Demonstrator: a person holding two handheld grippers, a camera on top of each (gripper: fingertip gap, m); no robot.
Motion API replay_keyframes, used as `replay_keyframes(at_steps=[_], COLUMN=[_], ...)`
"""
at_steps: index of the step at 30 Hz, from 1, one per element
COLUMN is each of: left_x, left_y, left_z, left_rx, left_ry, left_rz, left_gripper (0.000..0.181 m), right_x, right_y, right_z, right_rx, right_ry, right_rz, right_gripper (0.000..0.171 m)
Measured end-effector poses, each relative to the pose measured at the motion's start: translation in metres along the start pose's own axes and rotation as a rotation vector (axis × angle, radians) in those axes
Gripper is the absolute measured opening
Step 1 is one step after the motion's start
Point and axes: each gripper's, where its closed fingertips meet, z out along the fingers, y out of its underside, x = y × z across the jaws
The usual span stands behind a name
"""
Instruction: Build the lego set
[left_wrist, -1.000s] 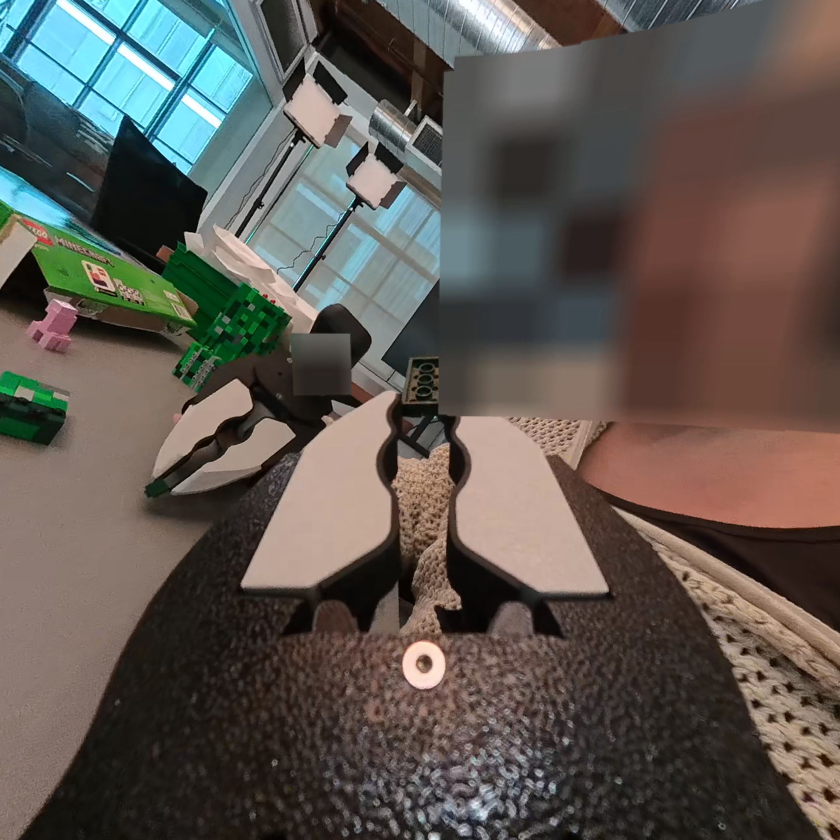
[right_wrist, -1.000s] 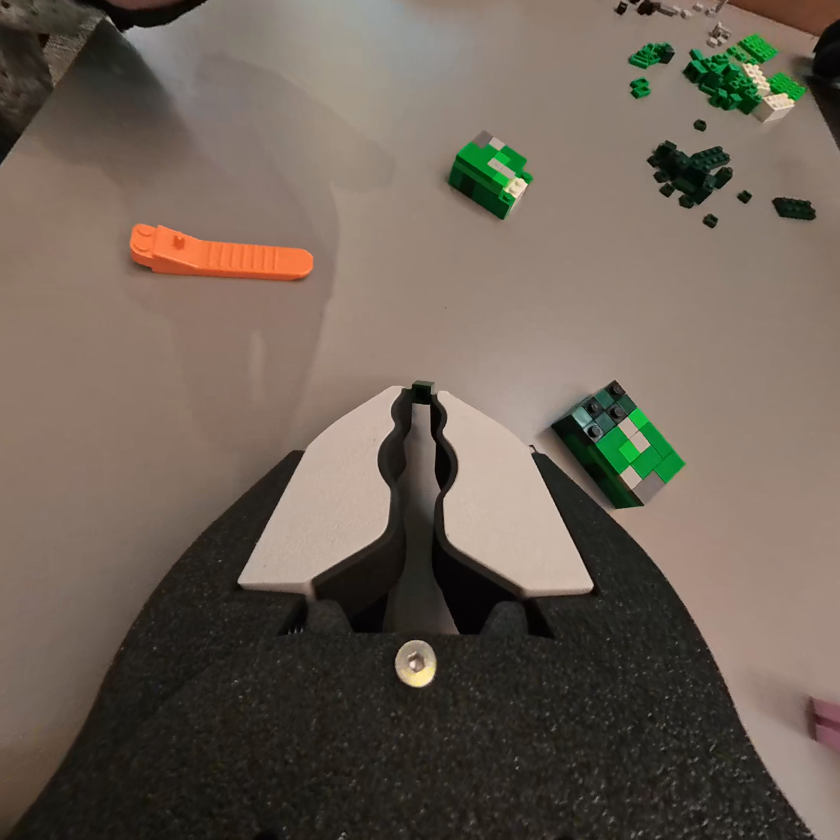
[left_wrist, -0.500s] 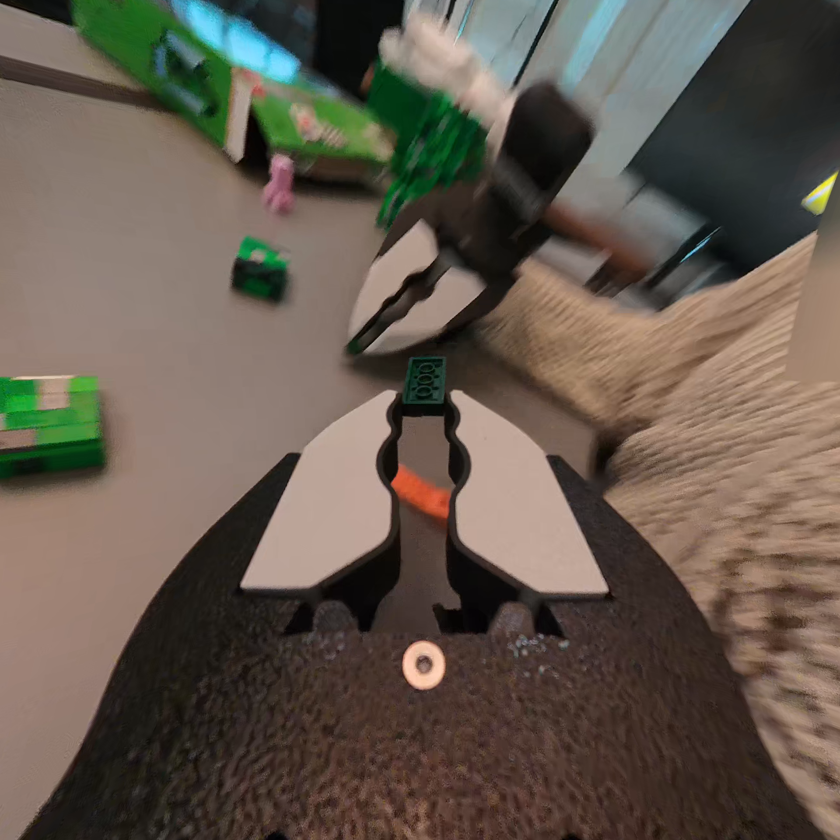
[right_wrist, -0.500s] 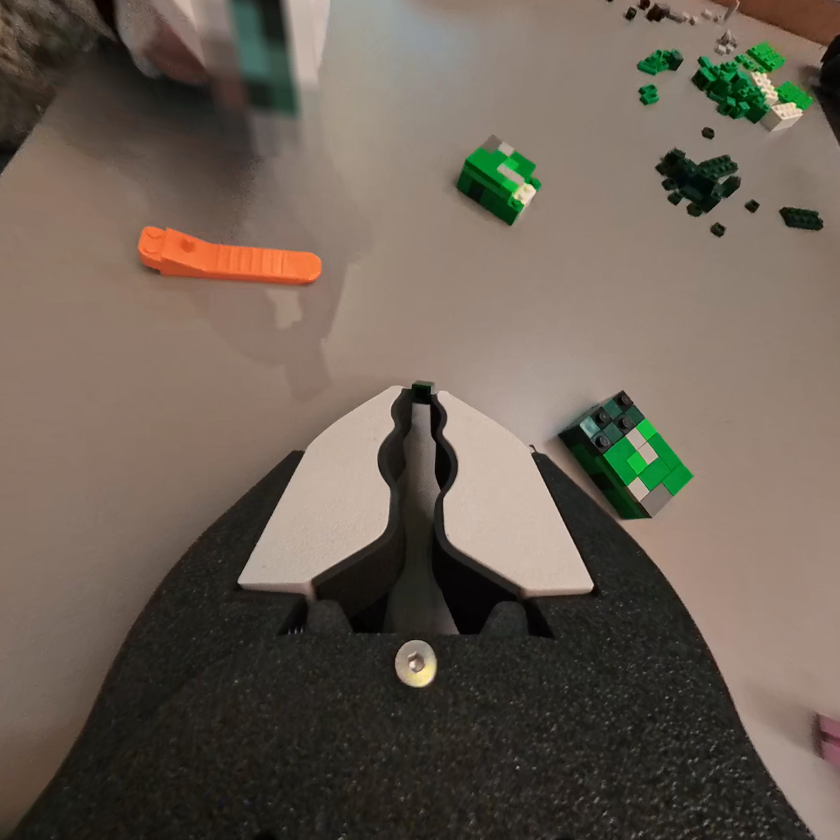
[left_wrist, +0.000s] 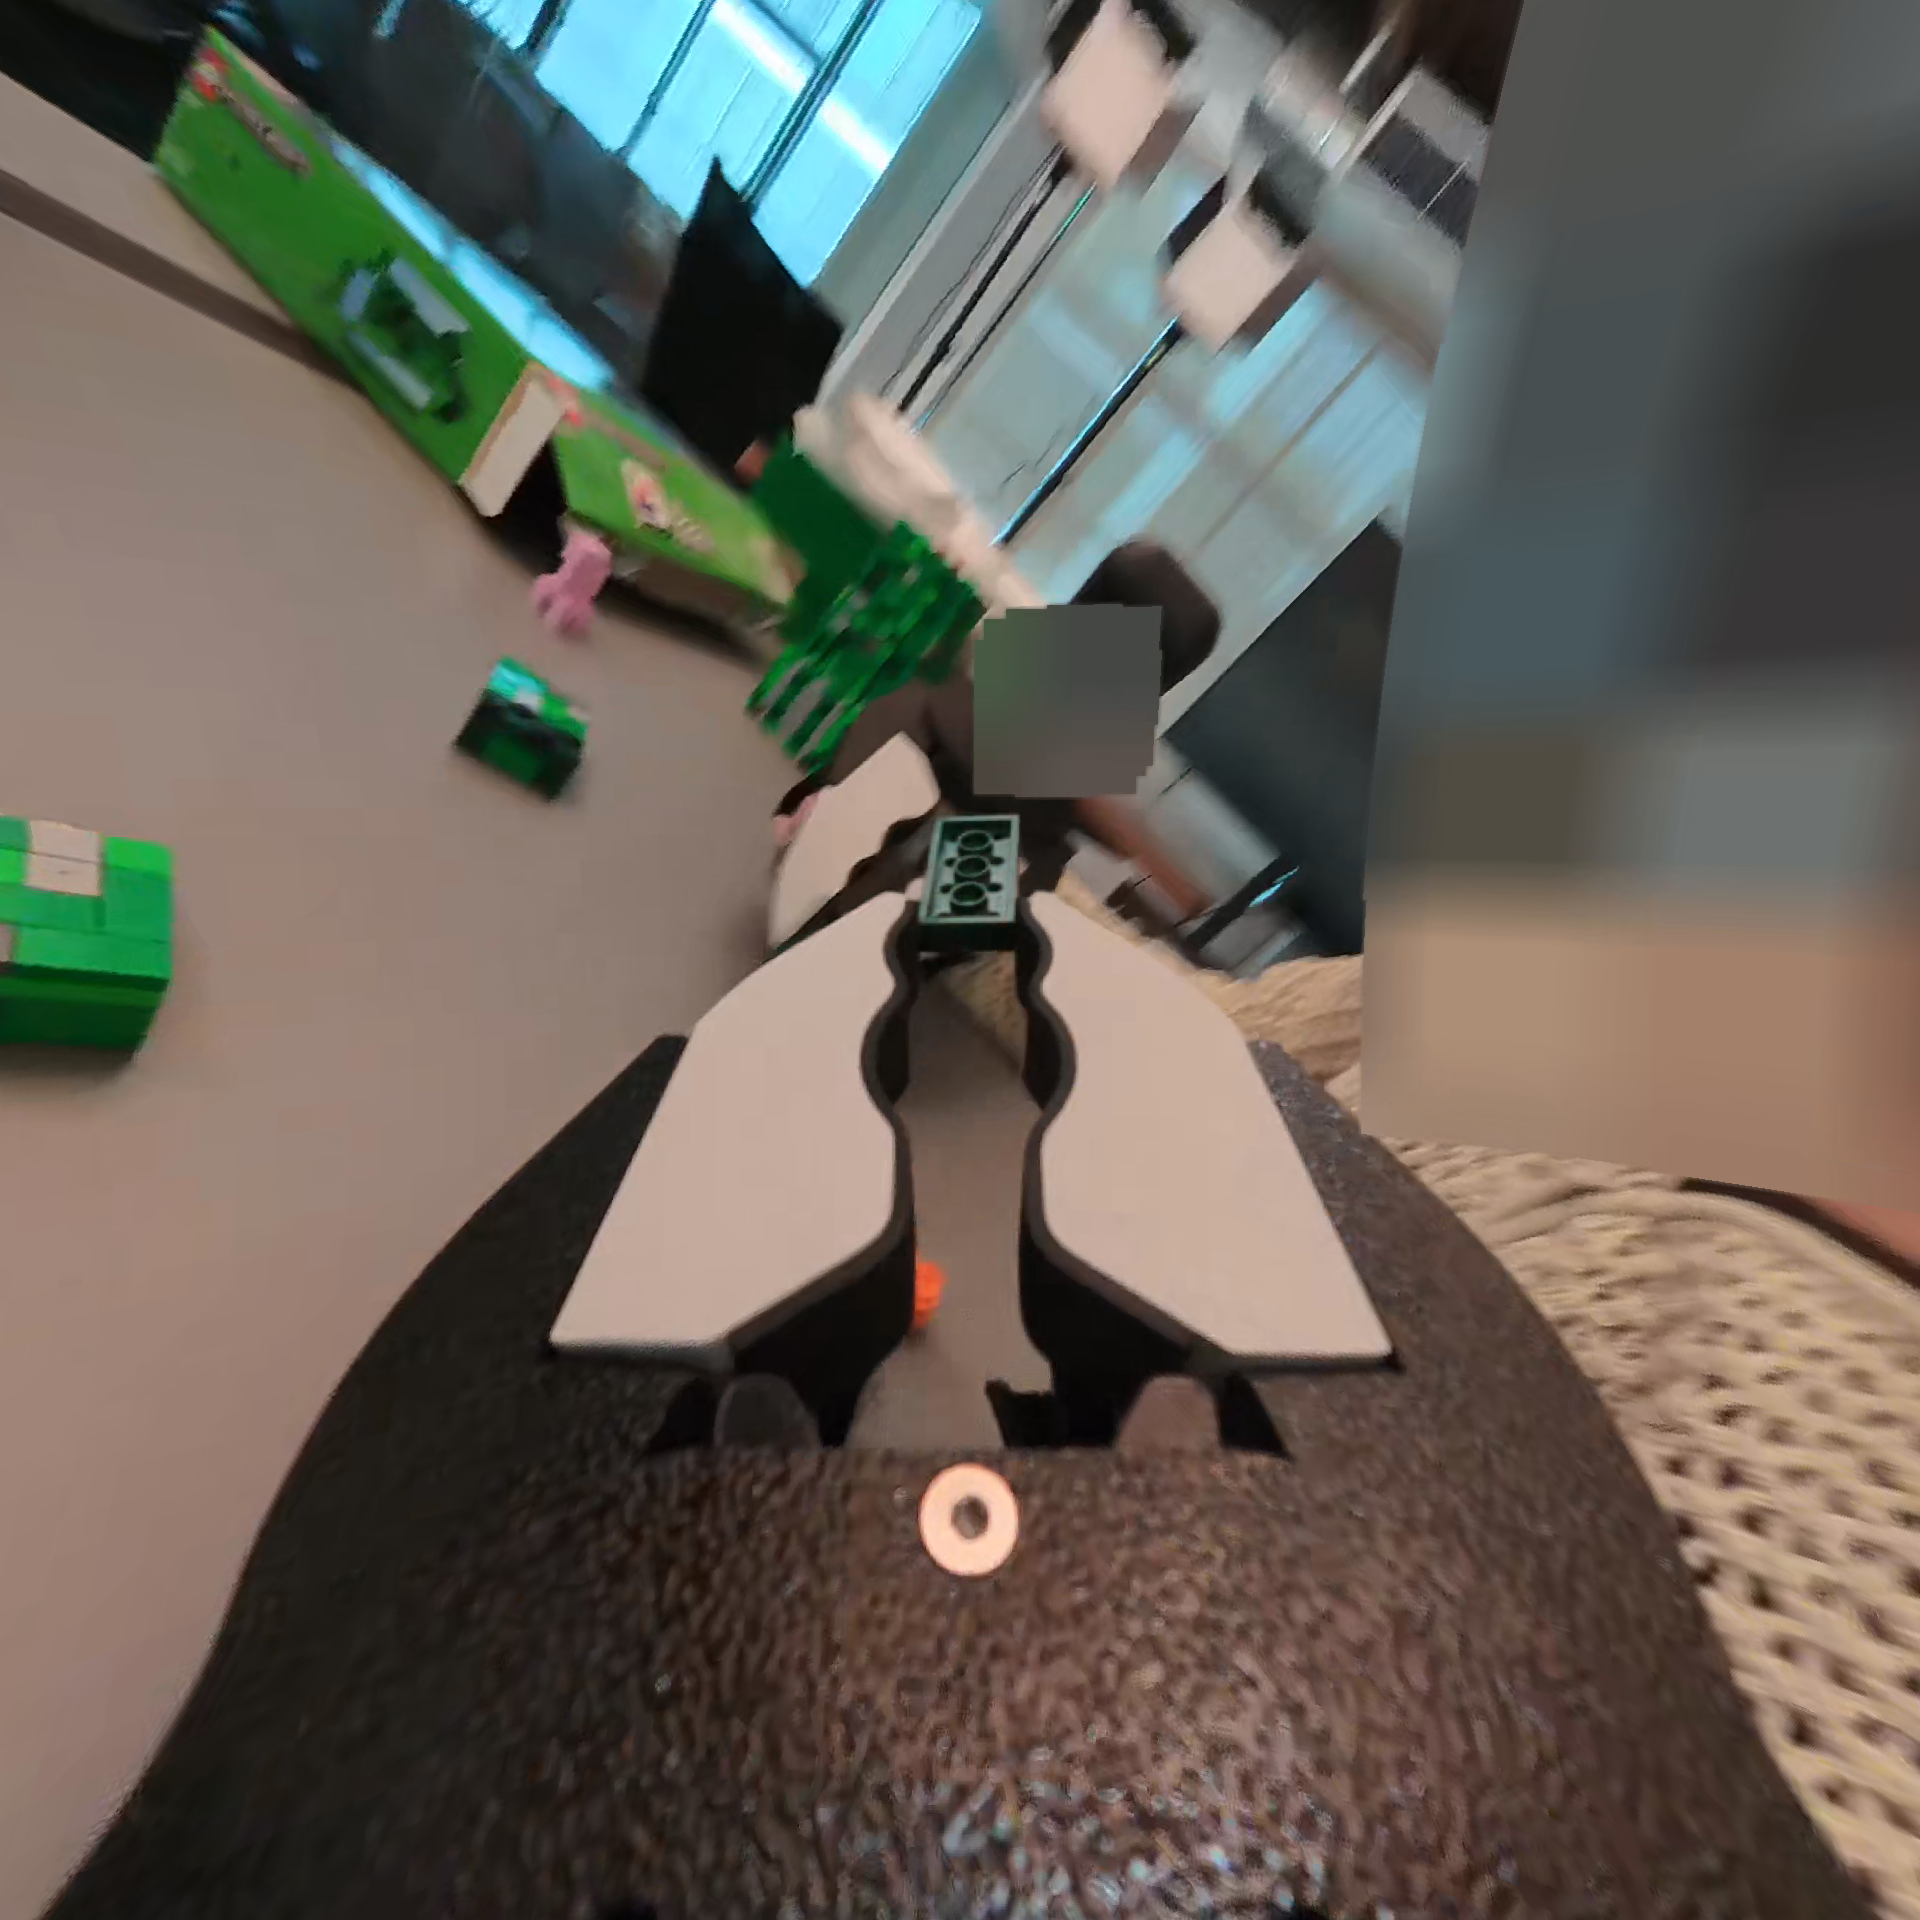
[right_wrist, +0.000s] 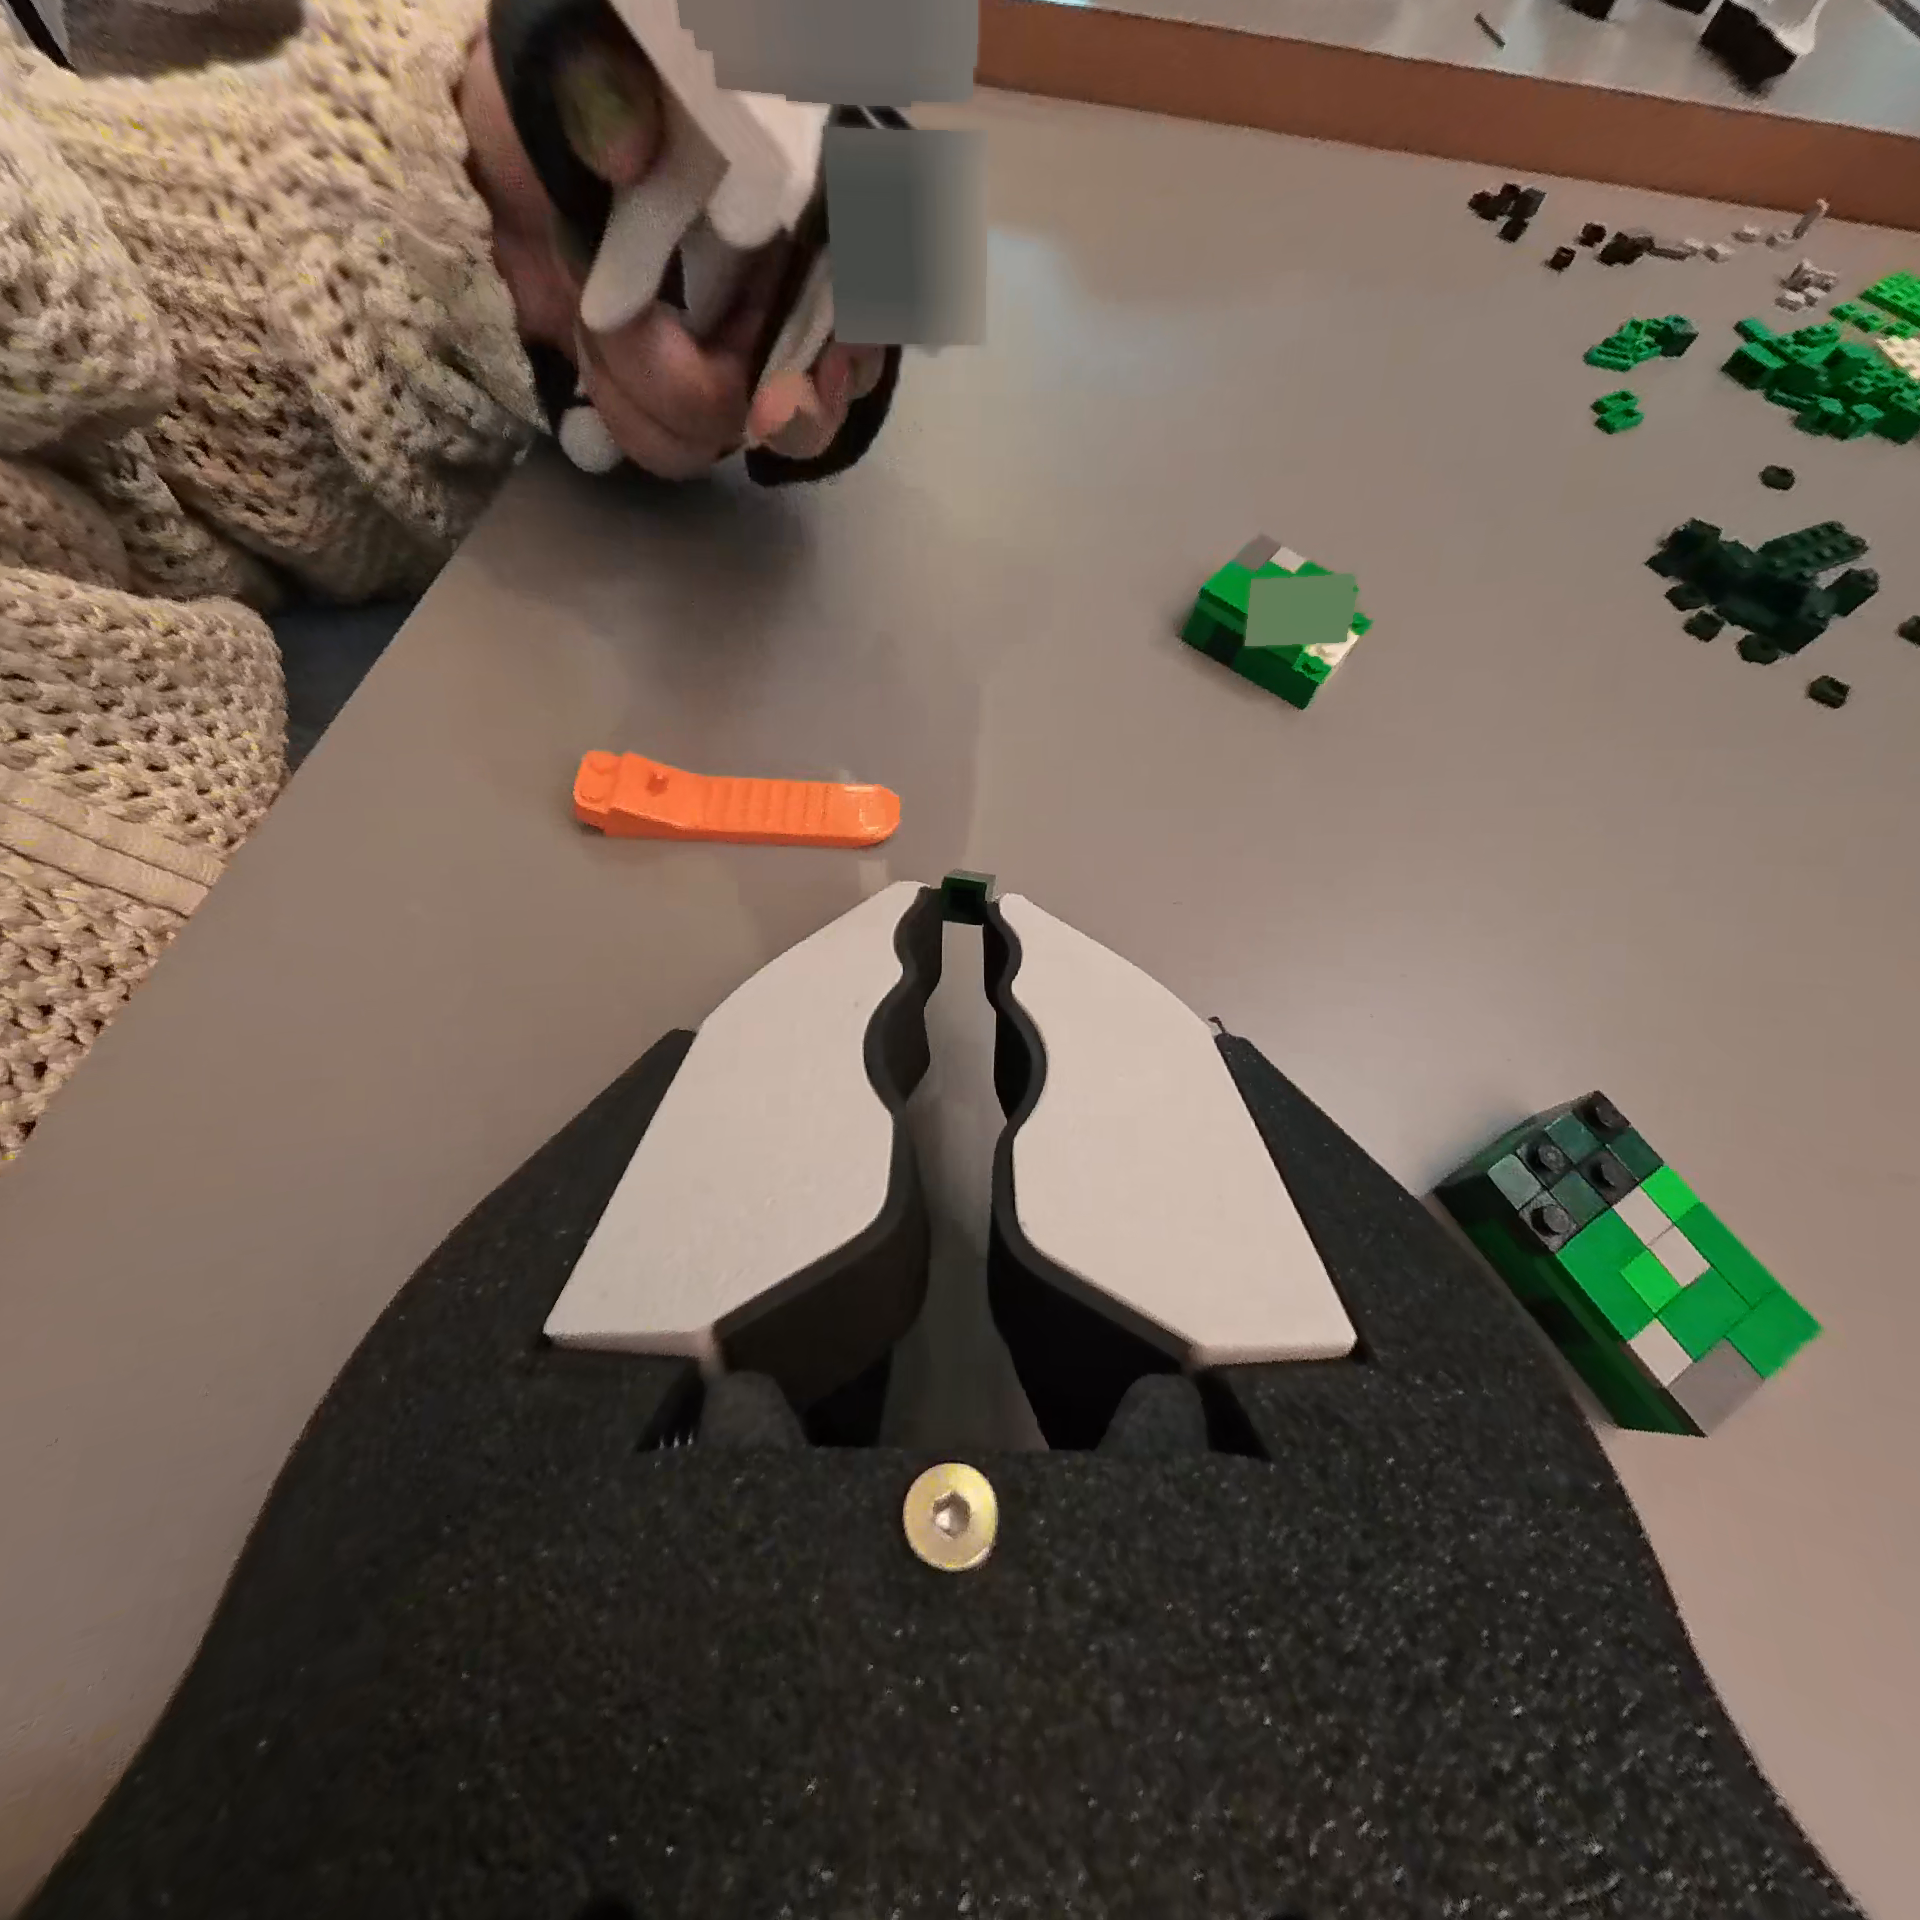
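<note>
- The left gripper pinches a dark green rectangular lego brick, underside up, above the grey surface.
- The right gripper pinches a small dark green lego piece, perhaps a single-stud one, near the flat orange plastic brick separator.

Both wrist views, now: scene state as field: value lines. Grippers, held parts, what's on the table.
left gripper: shut on dark green 2x4 brick, underside tubes facing camera
right gripper: shut on small dark green piece
orange brick separator: flat on table, ahead of right gripper
green block assembly: right of right gripper, studs showing
smaller green assembly: farther back
loose green bricks: far right
</note>
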Motion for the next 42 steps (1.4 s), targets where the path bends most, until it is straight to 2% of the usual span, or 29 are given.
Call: replay_keyframes(at_steps=[5,11,14,18,24,33,38,42], left_x=[0.001,0.016,0.011,-0.015,-0.023,-0.028,-0.03,-0.03], left_y=[-0.003,-0.009,-0.001,0.03,0.056,0.064,0.07,0.073], left_z=[-0.005,-0.009,-0.005,-0.001,0.002,-0.007,-0.006,-0.003], left_rx=[0.039,0.081,0.005,-0.285,-0.498,-0.701,-0.751,-0.766], left_ry=[0.059,0.204,0.077,-0.224,-0.312,-0.333,-0.301,-0.265], left_rz=[-0.061,-0.108,0.087,0.462,0.823,1.081,1.088,1.085], left_gripper=[0.017,0.017,0.017,0.018,0.018,0.018,0.018,0.018], right_x=[-0.001,-0.003,-0.003,-0.006,-0.022,-0.034,-0.036,-0.038], right_y=[0.001,0.005,0.004,-0.002,-0.011,-0.015,-0.011,-0.017], right_z=[0.001,0.004,0.003,0.002,0.01,0.022,0.023,0.02], right_rx=[-0.008,-0.045,-0.034,0.001,-0.065,-0.216,-0.237,-0.161], right_ry=[-0.002,0.0,0.001,-0.023,-0.061,-0.002,0.009,-0.024], right_rz=[-0.005,-0.037,-0.034,-0.002,-0.043,-0.123,-0.144,-0.135], right_gripper=[0.007,0.007,0.007,0.007,0.007,0.007,0.007,0.007])
